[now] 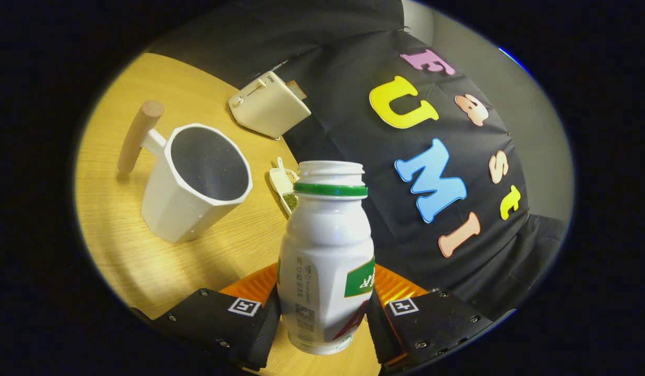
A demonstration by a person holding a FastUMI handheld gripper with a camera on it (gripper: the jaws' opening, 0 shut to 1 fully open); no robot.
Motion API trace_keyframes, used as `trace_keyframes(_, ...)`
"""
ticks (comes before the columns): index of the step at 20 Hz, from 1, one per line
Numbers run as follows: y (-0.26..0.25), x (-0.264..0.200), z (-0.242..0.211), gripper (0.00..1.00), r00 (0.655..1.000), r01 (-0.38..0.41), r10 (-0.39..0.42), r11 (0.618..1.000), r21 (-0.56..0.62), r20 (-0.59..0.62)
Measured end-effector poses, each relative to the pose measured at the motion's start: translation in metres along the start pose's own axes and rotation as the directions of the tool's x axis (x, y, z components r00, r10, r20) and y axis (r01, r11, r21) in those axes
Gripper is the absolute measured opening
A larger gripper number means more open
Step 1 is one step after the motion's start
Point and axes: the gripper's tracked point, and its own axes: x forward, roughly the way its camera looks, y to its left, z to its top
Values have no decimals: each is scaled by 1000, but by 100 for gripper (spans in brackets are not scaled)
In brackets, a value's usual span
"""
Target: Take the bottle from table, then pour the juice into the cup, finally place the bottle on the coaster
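Gripper fingers pinch the uncapped bottle low on its body, upright between them over the orange coaster, with the cup ahead and left; so low a hold could let it tip, spilling juice.

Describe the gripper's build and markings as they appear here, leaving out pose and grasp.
The gripper has two broad, blocky fingers with small round screw heads along them. Each finger carries a square black-and-white fiducial tag near its inner edge. The inner pad faces look ribbed.
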Motion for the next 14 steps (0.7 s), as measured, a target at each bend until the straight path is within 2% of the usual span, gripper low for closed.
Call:
trace_keyframes(4,4,-4,6,74,1000,-9,9,998,-57,2)
trace_keyframes(14,-6,-4,11,74,998,69,-68,961,-270,10)
